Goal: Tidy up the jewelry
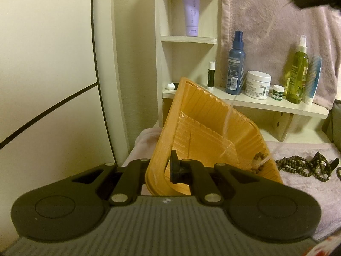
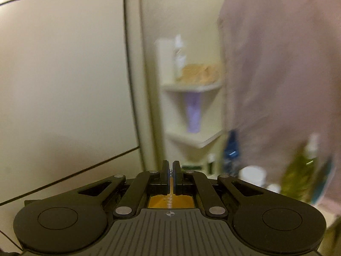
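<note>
Gripping the near rim of the orange tray, the left gripper tilts it up on edge at the centre of the left view; its fingers are closed on the thin wall. The tray looks like light, thin moulded plastic, ribbed along its sides and slightly see-through, so it probably flexes and needs only a modest pinch at the rim.

The right gripper, seen at the upper right corner of the left view, has its fingers pressed together on a fine pale chain that hangs down as a thin streak into the tray. The chain appears nearly weightless, limp and slippery; a pinch near one end seems the only workable hold, and it would likely snag on the ribs.

At the tray's lower right corner lies a small beaded piece. To the right, on the fuzzy pink cloth, sits a tangle of dark beads, round, matte and loosely looped. These strands should drape and knot easily, so lifting by a single loop seems best.
</note>
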{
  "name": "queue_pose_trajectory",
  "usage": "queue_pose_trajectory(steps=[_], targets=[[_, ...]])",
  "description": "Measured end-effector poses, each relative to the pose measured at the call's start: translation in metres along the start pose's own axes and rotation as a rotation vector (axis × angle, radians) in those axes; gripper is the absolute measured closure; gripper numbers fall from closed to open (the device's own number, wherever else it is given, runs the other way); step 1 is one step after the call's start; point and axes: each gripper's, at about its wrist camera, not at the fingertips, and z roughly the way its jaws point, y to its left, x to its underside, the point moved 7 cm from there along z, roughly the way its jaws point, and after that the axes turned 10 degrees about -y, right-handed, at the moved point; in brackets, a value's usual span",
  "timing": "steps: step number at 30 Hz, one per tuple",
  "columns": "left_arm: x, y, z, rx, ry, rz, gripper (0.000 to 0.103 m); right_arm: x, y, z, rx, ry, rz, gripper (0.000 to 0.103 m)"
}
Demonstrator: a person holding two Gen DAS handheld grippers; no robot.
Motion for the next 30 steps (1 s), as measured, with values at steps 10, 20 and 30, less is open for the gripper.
queue_pose_trajectory(steps=[10, 20, 30], targets=[[0.0, 0.001, 0.0, -0.001, -0.001, -0.004, 0.097, 0.076, -0.004, 0.057, -0.058, 0.217, 0.118, 0.1], [0.0, 0.002, 0.0, -0.003, -0.001, -0.005, 0.097, 0.07, -0.028, 0.034, 0.007, 0.166, 0.184, 0.1], [0.0, 0.002, 0.001, -0.007, -0.001, 0.005, 0.097, 0.127, -0.112, -0.055, 0.307, 0.154, 0.25, 0.099]])
